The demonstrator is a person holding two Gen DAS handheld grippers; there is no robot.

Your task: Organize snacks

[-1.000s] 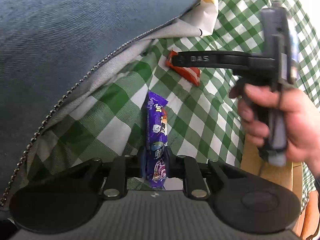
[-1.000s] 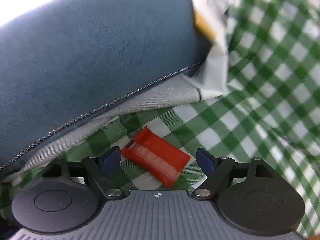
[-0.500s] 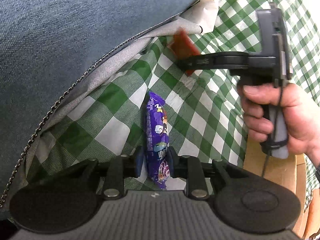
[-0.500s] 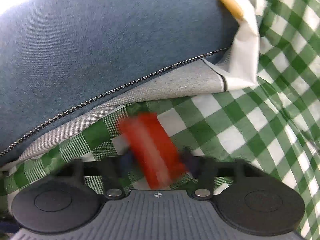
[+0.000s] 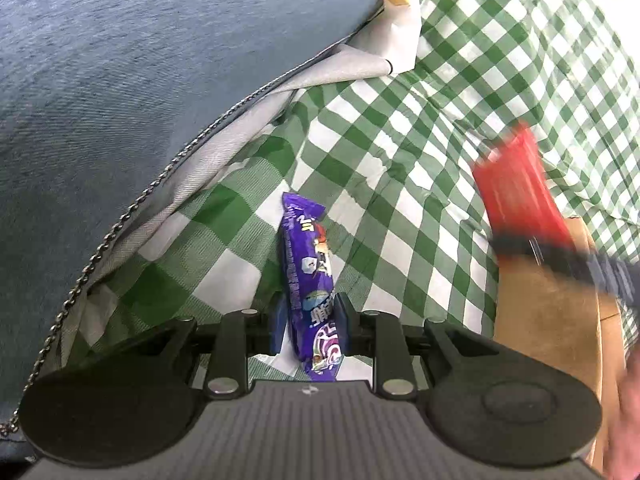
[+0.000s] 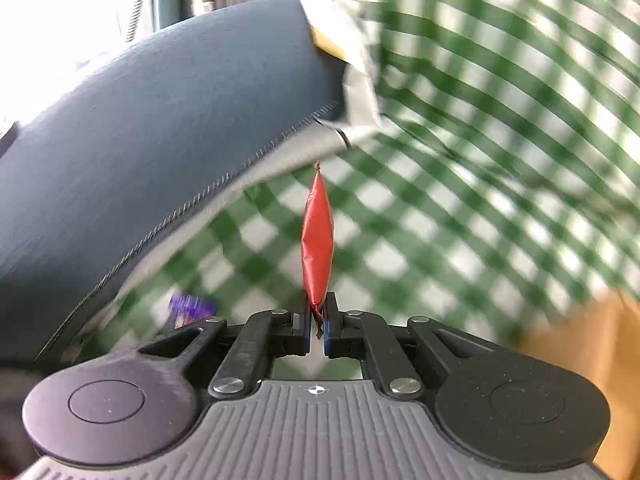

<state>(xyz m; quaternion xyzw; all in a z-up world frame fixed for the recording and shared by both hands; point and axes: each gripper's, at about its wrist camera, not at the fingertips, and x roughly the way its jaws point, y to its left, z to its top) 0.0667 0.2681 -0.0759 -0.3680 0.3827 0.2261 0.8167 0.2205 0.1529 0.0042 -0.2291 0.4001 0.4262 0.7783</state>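
Observation:
A purple snack packet [image 5: 310, 276] lies lengthwise on the green checked cloth [image 5: 400, 160]. My left gripper [image 5: 308, 322] is shut on its near end, with a blue pad against each side. A red snack packet [image 6: 317, 236] hangs edge-on from my right gripper [image 6: 318, 314], which is shut on its lower tip and holds it above the cloth. In the left wrist view the red packet [image 5: 516, 184] is blurred at the right, above the right gripper's dark finger [image 5: 560, 260]. The purple packet [image 6: 188, 306] shows as a blur low on the left in the right wrist view.
A large blue-grey fabric bag [image 5: 140, 80] with an open zip edge [image 5: 132, 216] fills the left side. A white wrapper with a yellow patch [image 5: 400, 12] pokes out at its top corner. A brown cardboard box [image 5: 548, 328] stands at the right, over the cloth's edge.
My right gripper shut on the red packet, lifted it off the cloth and carried it to the right. The left gripper stayed on the purple packet.

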